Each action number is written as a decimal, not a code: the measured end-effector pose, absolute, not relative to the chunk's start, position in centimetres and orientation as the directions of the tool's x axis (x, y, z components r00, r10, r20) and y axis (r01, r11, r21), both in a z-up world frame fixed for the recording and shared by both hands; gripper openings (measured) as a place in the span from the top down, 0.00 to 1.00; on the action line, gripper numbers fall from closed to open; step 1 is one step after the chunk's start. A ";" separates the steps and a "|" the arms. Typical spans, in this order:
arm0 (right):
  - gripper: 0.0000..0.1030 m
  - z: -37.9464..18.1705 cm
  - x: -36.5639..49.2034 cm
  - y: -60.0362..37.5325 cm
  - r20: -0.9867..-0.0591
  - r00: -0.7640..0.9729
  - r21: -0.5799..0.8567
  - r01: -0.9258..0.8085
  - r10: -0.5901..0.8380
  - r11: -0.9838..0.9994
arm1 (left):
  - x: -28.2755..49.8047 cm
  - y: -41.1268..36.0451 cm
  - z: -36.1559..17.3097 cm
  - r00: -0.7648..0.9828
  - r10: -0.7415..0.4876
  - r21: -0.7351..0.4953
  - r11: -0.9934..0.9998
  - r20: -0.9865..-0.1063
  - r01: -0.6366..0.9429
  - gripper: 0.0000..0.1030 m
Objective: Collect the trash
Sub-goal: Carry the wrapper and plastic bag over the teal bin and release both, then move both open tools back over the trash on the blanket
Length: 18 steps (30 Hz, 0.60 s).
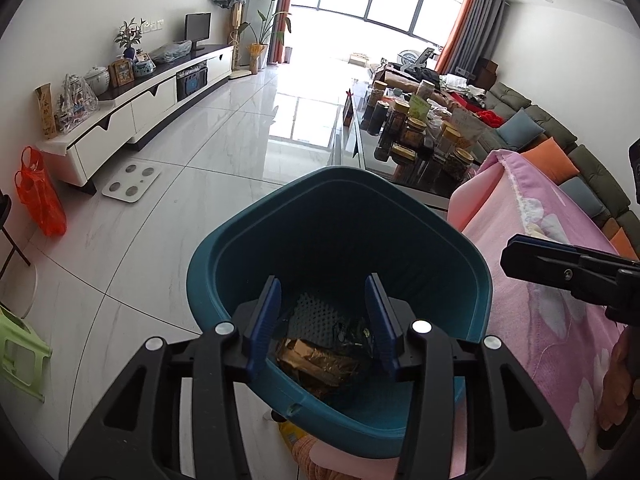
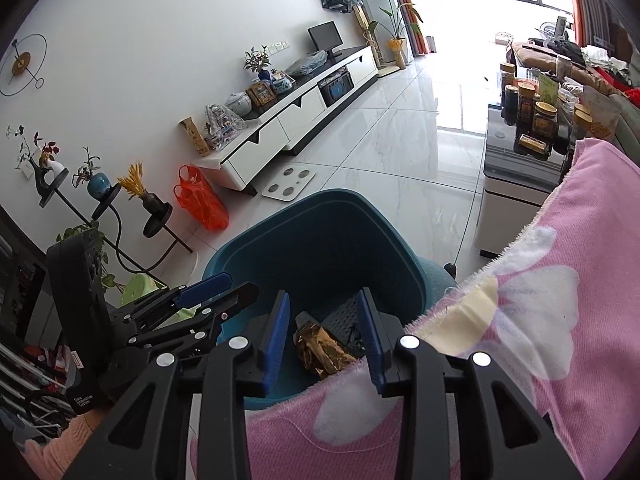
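Observation:
A teal trash bin stands on the floor against a pink flowered blanket. At its perforated bottom lies a crumpled golden-brown foil wrapper, with a darker scrap beside it. My left gripper hangs over the bin's near rim, pointing down into it, jaws open and nothing between the blue pads. My right gripper hovers over the blanket edge at the bin's right side, also open and holding nothing.
A red plastic bag and a white bathroom scale sit on the tiled floor by the white TV cabinet. A glass coffee table with jars and a sofa lie to the right. A green stool is at the left.

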State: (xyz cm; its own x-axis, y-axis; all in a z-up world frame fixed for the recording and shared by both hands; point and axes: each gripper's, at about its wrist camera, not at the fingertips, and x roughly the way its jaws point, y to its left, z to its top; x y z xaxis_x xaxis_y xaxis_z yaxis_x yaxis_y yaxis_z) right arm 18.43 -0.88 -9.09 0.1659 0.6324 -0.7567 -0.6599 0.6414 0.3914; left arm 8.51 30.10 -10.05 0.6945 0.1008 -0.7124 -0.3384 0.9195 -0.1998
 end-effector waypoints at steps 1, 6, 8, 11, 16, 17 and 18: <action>0.68 -8.9 18.3 -1.2 -0.752 0.168 0.395 -0.659 0.638 0.640 | 8.3 30.0 -9.8 0.700 0.100 -0.202 0.920 -0.707 -0.335 0.57; 0.60 -7.0 16.9 -3.9 -0.711 0.213 0.392 -0.671 0.670 0.630 | 6.3 28.6 -7.5 0.756 0.101 -0.194 0.937 -0.647 -0.291 0.49; 0.58 -5.8 16.0 -5.5 -0.690 0.237 0.387 -0.678 0.684 0.625 | 5.3 27.5 -6.2 0.787 0.086 -0.191 0.949 -0.611 -0.252 0.44; 0.56 -4.3 14.9 -8.2 -0.659 0.277 0.380 -0.680 0.699 0.627 | 4.1 25.0 -4.7 0.821 0.025 -0.195 0.967 -0.571 -0.165 0.44; 0.53 -2.0 12.8 -13.5 -0.616 0.362 0.354 -0.666 0.699 0.657 | 2.5 19.4 -3.2 0.842 -0.110 -0.193 0.981 -0.528 0.007 0.37; 0.52 -1.7 12.5 -14.6 -0.609 0.374 0.354 -0.662 0.700 0.661 | 2.3 18.1 -3.1 0.839 -0.144 -0.198 0.979 -0.525 0.044 0.36; 0.52 -1.4 12.1 -15.7 -0.603 0.388 0.350 -0.657 0.697 0.668 | 2.2 16.8 -3.0 0.833 -0.174 -0.198 0.977 -0.525 0.080 0.35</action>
State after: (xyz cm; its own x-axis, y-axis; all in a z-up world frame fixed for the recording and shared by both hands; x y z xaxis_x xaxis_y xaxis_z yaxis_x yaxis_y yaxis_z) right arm 12.13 -15.75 -1.39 0.3881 0.6968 -0.6032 -0.6567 0.6683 0.3495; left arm 2.17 16.79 -2.95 0.8327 -0.1743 -0.5255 0.0796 0.9770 -0.1980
